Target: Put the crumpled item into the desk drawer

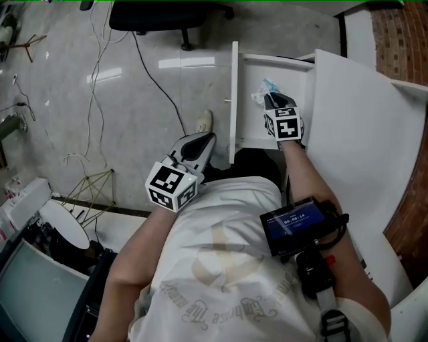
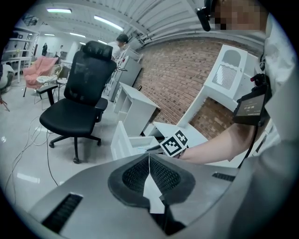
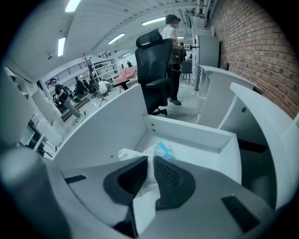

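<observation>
Grip: right gripper is clenching crumpled item | place: item is hanging inside open desk drawer, ready for dropping | left gripper is idling closed, empty, aside.

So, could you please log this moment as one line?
right gripper: shut on crumpled item | over open drawer | left gripper: shut, empty

Crumpled item: the white crumpled paper with a blue patch is mostly behind my right gripper in the head view; only its 11 o'clock edge shows.
Paper's lower part: my dark ribbed pads cover it.
Drawer: the white open desk drawer runs under my right forearm.
Chair: the black office chair is cut off at 12 o'clock.
Screen: the print on the black wrist-strapped screen is too small to read.
</observation>
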{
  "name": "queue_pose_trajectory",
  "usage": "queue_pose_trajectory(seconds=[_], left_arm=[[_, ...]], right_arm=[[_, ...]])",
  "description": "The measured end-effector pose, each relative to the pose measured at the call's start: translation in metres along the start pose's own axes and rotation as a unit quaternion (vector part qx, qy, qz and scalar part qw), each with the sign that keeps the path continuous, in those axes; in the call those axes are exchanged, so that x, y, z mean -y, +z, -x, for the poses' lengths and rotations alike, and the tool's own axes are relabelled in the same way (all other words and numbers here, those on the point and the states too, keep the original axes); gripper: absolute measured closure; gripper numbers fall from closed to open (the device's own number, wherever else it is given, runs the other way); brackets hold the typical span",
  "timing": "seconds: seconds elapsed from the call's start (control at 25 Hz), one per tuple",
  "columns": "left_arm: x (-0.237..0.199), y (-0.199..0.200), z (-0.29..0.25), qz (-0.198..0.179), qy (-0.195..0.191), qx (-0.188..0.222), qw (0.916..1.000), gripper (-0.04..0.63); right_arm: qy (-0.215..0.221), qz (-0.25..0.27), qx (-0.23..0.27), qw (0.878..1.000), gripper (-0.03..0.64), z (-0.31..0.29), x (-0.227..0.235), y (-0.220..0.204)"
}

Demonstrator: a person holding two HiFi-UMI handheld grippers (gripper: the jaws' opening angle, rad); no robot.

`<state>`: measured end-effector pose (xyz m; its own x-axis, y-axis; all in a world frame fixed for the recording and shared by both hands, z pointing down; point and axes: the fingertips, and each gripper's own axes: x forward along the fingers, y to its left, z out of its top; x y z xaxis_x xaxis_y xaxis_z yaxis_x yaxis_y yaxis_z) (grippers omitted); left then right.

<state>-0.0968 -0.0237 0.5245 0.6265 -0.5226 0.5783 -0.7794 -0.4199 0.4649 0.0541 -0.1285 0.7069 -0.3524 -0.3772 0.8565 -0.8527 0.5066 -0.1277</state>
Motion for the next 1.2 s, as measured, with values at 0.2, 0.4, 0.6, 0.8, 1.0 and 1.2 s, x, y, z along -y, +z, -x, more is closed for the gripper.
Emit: queue_pose_trajectory(seconds=[0.2,0.4,0.6,0.8,1.0,1.2], left_arm=[[0.001,-0.006,-0.002,0.007,0.008,-0.004,0.9999,0.572],[-0.004,-0.017,0.004,0.018,0.025,-0.008,0.9995,0.572],[-0.008,-0.020,0.013,0.030,0.040,-0.003,0.9987,0.572],[-0.006,-0.023,0.017,0.037,0.050,0.001,0.9981,0.572],[-0.004,-0.021,0.025,0.045,0.057,0.006,0.9973,0.572],[-0.001,-0.019,0.024,0.045,0.060,0.007,0.9972,0.572]], right_arm=[[0.009,-0.001,-0.027,1.000,0.558,-0.020,0.004,-0.014],[0.016,0.001,-0.044,0.999,0.557,-0.037,0.005,-0.021],[0.019,0.014,-0.053,0.998,0.557,-0.044,0.001,-0.018],[0.019,0.021,-0.065,0.997,0.557,-0.049,0.003,-0.023],[0.020,0.029,-0.092,0.995,0.557,-0.049,0.002,-0.030],[0.015,0.017,-0.126,0.992,0.521,-0.054,0.012,-0.047]])
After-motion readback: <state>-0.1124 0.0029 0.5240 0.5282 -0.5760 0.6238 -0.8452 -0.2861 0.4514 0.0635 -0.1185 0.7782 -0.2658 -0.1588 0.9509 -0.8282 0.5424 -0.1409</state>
